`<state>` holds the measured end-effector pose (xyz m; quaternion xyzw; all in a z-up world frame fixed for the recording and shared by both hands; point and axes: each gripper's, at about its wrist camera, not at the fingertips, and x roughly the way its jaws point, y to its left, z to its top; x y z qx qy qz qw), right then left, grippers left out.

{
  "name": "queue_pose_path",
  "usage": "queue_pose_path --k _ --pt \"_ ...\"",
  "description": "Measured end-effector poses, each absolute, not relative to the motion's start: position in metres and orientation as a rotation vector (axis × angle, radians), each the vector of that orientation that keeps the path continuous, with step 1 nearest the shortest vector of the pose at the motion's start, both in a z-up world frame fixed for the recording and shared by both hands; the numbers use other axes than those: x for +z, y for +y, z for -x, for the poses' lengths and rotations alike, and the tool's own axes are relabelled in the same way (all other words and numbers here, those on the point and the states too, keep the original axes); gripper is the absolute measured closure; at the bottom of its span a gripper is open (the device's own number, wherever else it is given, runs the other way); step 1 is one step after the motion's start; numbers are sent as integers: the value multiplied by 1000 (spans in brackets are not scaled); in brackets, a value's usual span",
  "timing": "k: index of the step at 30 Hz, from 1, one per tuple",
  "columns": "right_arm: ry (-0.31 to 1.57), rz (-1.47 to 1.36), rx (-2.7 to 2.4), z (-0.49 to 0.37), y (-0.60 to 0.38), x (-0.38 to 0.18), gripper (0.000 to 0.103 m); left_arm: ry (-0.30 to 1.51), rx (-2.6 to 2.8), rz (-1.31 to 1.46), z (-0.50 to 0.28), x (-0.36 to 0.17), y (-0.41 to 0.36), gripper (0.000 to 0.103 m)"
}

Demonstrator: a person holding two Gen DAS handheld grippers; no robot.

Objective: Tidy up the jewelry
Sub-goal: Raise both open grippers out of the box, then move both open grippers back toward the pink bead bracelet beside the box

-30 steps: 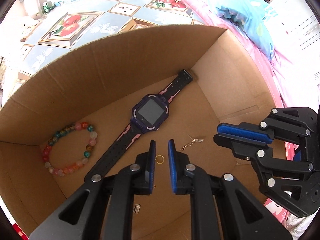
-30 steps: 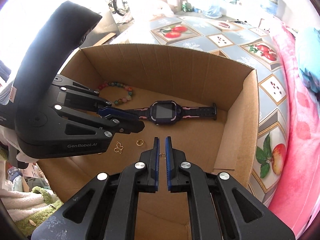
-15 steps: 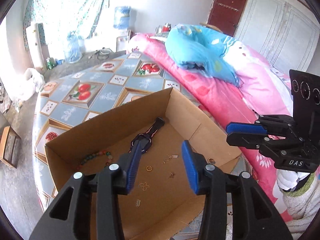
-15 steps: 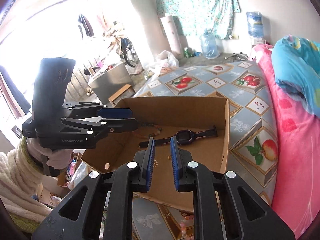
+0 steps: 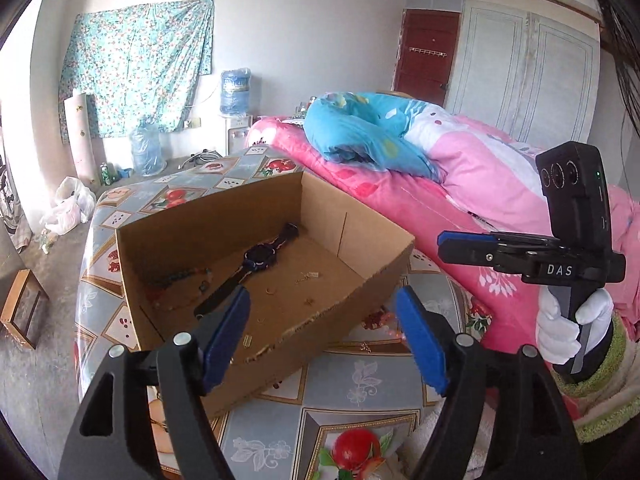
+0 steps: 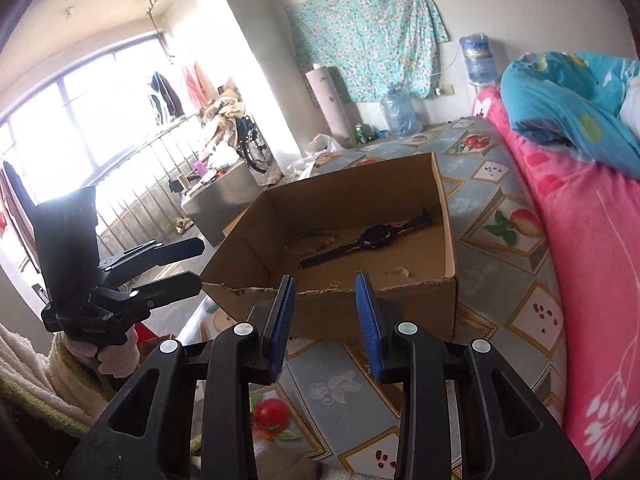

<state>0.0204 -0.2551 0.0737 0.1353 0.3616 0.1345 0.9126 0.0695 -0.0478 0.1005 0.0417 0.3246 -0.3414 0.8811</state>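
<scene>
An open cardboard box [image 5: 208,220] [image 6: 348,184] stands on the fruit-patterned table. Inside lie a dark smartwatch [image 5: 260,258] [image 6: 376,235], a beaded bracelet [image 5: 180,280] [image 6: 316,240], a gold ring [image 5: 271,290] and small gold pieces [image 5: 308,277] [image 6: 396,271]. My left gripper [image 5: 324,340] is open and empty, held back above the box's near edge. My right gripper [image 6: 325,320] is open and empty, also back from the box. The right gripper shows in the left wrist view [image 5: 472,246]; the left gripper shows in the right wrist view [image 6: 176,264].
A pink bed [image 5: 460,200] with a blue pillow [image 5: 360,132] runs along the table's right side. Small jewelry pieces [image 5: 376,320] lie on the tablecloth near the box's front corner. Water bottles [image 5: 146,148] and clutter stand on the floor behind.
Both grippers have pulled up and back out of the box, and both have opened wide. The jewelry stays in the box.
</scene>
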Motion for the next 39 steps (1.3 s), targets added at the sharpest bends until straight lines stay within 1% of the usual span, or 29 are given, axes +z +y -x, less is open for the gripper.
queue_pose_path --k 4,10,16,23,33,39 --pt "796 -303 271 -8 -246 50 72 712 -726 -115 -47 78 -53 25" --pt "898 -328 241 -7 -235 6 72 809 -652 -232 -31 19 -79 25" --pt "946 -245 180 -21 -228 -18 79 846 -561 -304 -35 -24 -85 25" --pt "987 -157 140 -38 -217 -34 82 842 -558 -359 -33 -38 -94 25" --pt "1014 -108 105 -50 -215 -41 99 852 -563 -360 -37 -45 -101 25" --pt "1033 -158 148 -50 -215 -41 103 853 -546 -365 -41 -47 -103 25"
